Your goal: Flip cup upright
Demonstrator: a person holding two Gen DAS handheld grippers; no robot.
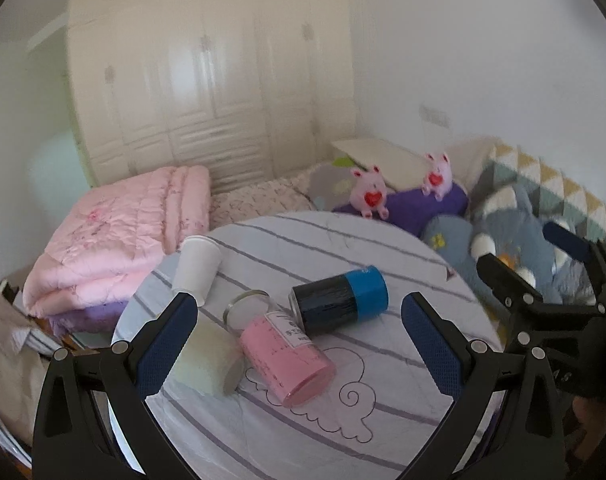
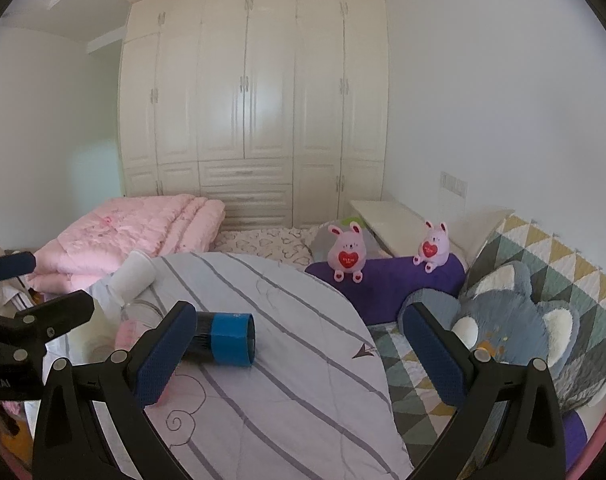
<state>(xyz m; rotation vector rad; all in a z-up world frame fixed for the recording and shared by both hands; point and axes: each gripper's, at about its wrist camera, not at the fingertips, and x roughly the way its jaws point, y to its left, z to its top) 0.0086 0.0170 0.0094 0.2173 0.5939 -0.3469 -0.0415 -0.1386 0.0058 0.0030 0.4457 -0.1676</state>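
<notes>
- Four cups lie tipped on the striped table (image 1: 383, 248): white cup (image 1: 197, 270), pink cup (image 1: 285, 354), blue-banded cup (image 1: 341, 300), pale cup (image 1: 211, 364).
- Left gripper (image 1: 299, 344) and right gripper (image 2: 299, 354) both gape wide, holding nothing.

Lighting: soft, even daylight, fairly bright; source not in frame. Glare: pale sheen on the wardrobe doors (image 1: 207, 80), upper centre in both views. Shadows: faint, diffuse under the cups on the striped cloth (image 1: 343, 240). Blur: left wrist view smeared throughout; right wrist view sharper. Distortion: strong fisheye bowing toward the edges, black vignette in all corners.
</notes>
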